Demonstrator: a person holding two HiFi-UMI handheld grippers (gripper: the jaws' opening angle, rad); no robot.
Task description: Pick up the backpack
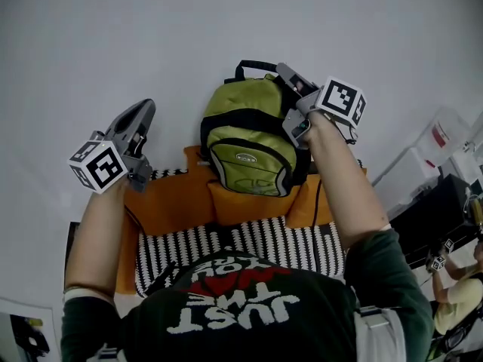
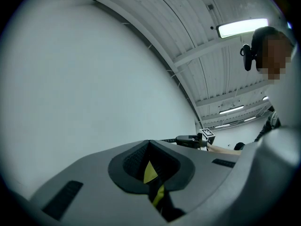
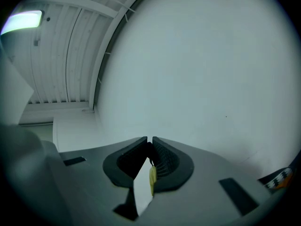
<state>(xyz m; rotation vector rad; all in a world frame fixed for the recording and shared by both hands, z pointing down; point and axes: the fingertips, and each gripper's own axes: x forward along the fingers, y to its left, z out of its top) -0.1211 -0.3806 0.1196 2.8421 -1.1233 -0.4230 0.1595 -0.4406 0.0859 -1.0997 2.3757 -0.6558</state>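
Head view, item one: backpack, yellow-green with black trim and a black top handle, front pocket facing the camera. Position: upright before the white wall, over the middle of the back edge of an orange cushioned seat. Its lower end overlaps the cushions; whether it touches them cannot be judged. A black-and-white striped cover lies across the front part of the seat.

Item two: right gripper, with right marker cube, set at the backpack's top right corner, just beside the handle. Right gripper view: jaws drawn almost together, only a thin slit at the tips. A small yellow-green tab of the backpack's colour is nipped between the ribbed pads. Plain wall lies beyond.

Item three: left gripper, with left marker cube, well to the left of the backpack, above the seat's left end, bare wall between the two. Left gripper view: jaw tips meet. A yellow-green sliver and a dark band show in the slot behind the tips; whether they are pinched there or seen through it cannot be told. Strip lights hang under a ribbed ceiling at upper right.

Sundry: the person's dark printed shirt at the bottom edge; white bins and a second person at the right edge.
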